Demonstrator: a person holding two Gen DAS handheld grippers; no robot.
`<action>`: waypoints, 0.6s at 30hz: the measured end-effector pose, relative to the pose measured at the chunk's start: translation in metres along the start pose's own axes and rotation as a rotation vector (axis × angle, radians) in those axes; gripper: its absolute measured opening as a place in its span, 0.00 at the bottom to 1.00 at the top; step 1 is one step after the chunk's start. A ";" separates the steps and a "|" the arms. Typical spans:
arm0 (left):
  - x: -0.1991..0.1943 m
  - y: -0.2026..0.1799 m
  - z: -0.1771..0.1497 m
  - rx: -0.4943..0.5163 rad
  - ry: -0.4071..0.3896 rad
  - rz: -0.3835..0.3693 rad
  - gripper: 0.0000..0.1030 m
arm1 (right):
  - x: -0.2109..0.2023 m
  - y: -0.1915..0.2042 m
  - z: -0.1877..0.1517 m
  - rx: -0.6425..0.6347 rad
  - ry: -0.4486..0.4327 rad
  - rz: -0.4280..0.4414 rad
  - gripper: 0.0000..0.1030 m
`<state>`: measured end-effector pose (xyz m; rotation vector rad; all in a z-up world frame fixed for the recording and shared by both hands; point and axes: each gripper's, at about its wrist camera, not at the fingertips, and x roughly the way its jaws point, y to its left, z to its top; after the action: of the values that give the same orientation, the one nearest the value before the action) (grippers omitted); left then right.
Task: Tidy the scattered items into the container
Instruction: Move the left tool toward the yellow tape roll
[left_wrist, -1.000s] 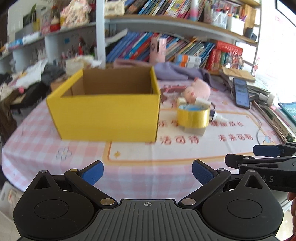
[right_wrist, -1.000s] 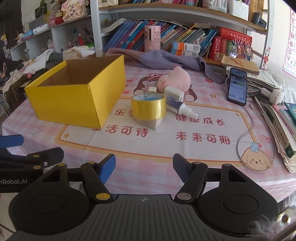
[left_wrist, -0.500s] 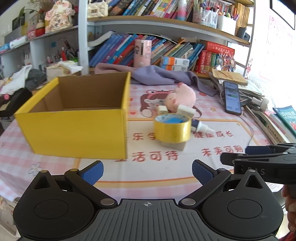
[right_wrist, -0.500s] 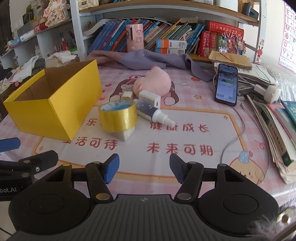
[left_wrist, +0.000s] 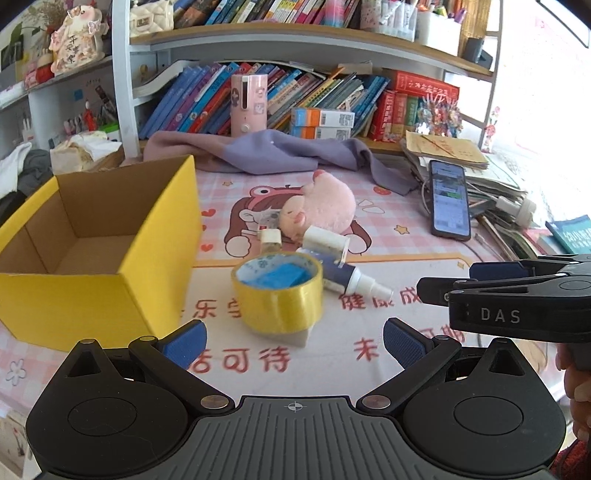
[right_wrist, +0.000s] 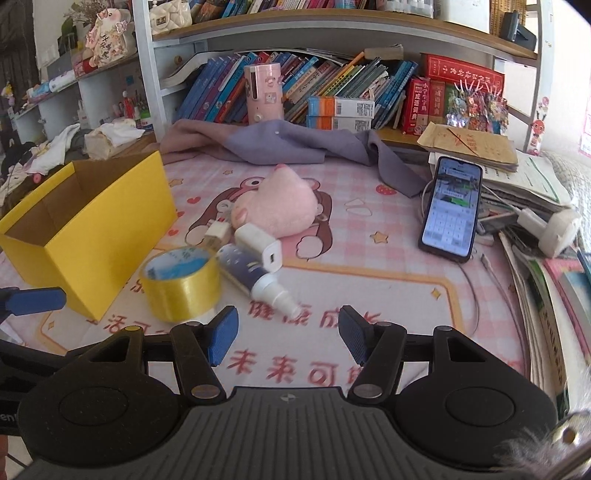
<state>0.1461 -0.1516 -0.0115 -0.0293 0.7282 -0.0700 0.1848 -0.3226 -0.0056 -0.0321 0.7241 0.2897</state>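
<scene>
Two hand-held tools hover above a bench covered in a pink checked cloth printed with a cartoon figure and red characters. The left tool has its blue-padded jaws wide apart and holds nothing; the right tool is likewise spread and empty, and shows side-on at the right edge of the left view.

At centre left of both views stands the box, a square-cornered carton, glossy yellow outside and plain brown cardboard inside, open at the top with nothing visible in it.

Just right of it lies the tape, a shiny yellow-gold roll lying flat with its hole facing up, resting on a small grey block. A blue piece shows inside the ring.

Touching the tape, the spray bottle lies on its side, a dark blue cylinder with a white nozzle; in the right view its long axis runs from upper left to lower right, nozzle toward the lower right. A white plastic charger lies against it.

Behind them sits a soft pink plush pig. A phone leans at right, its screen lit.
</scene>
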 end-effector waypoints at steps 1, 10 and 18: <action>0.003 -0.003 0.002 -0.004 0.003 0.006 0.99 | 0.003 -0.005 0.003 -0.003 0.001 0.009 0.58; 0.027 -0.011 0.013 -0.071 0.047 0.064 0.99 | 0.034 -0.030 0.018 -0.036 0.029 0.095 0.58; 0.047 -0.009 0.022 -0.095 0.072 0.138 0.99 | 0.053 -0.042 0.030 -0.045 0.038 0.153 0.57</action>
<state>0.1949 -0.1642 -0.0257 -0.0671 0.8034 0.0957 0.2536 -0.3452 -0.0207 -0.0247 0.7591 0.4521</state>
